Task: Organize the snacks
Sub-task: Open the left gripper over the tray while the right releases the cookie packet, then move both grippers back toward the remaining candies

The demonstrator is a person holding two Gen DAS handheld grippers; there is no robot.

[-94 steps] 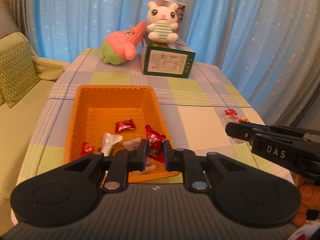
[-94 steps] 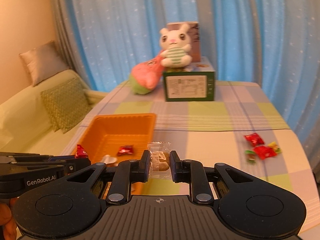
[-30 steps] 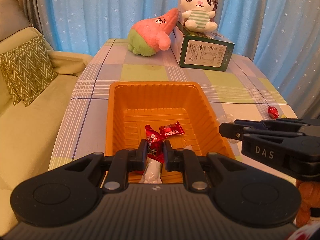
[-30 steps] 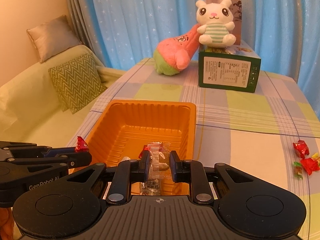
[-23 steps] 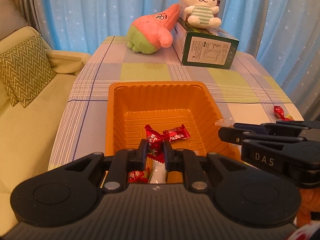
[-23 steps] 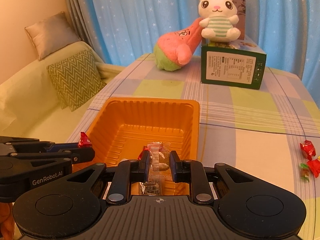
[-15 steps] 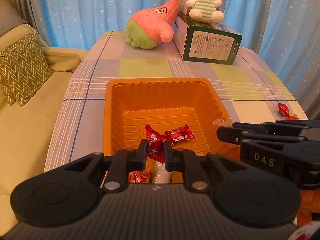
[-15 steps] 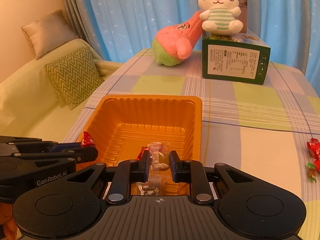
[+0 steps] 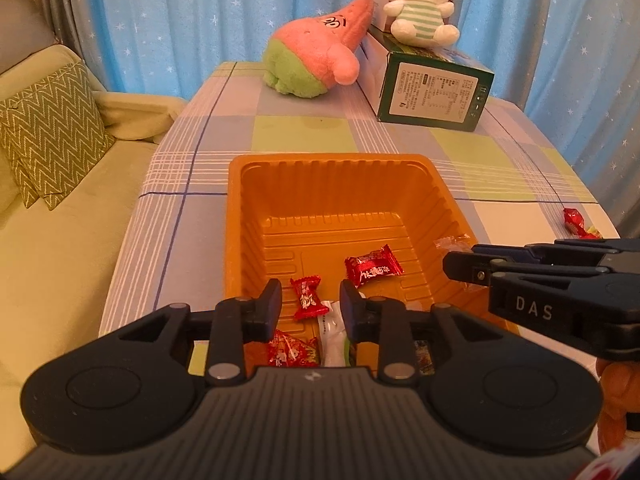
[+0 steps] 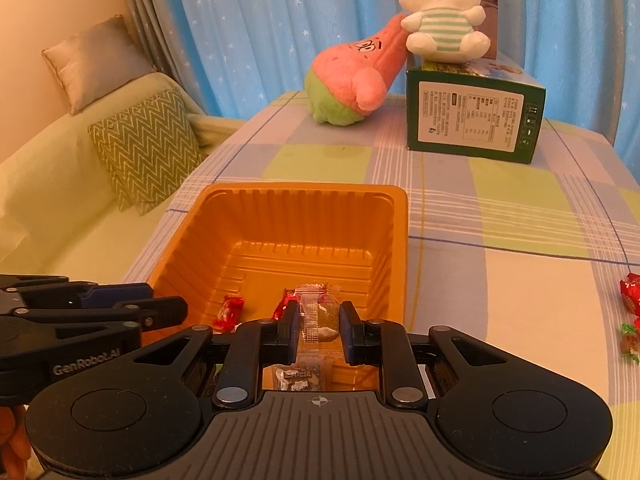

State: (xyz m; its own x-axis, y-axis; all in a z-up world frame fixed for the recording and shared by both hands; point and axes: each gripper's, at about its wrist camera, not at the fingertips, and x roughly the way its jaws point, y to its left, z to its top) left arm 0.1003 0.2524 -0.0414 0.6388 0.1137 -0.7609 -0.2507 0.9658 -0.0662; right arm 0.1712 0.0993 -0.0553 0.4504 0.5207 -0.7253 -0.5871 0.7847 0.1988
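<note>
An orange tray [image 9: 280, 168] sits on the checked tablecloth and also shows in the right wrist view [image 10: 304, 192]. Several wrapped snacks lie in it. My left gripper [image 9: 310, 300] is open over the tray's near end, and a small red candy [image 9: 308, 298] sits between its fingers, no longer pinched. Another red candy [image 9: 372, 268] lies deeper in the tray. My right gripper [image 10: 319, 330] is shut on a clear-wrapped snack [image 10: 318, 312] above the tray's near right side.
A pink and green plush [image 9: 316, 64], a green box [image 9: 432, 88] and a white bunny plush [image 9: 418, 4] stand at the table's far end. Loose red and green candies [image 10: 630, 312] lie on the cloth to the right. A sofa with cushions [image 9: 44, 136] is on the left.
My left gripper has opened and let go of the red candy, which now drops or rests in the tray. Both grippers moved forward over the tray. The right stays shut on its snack.
</note>
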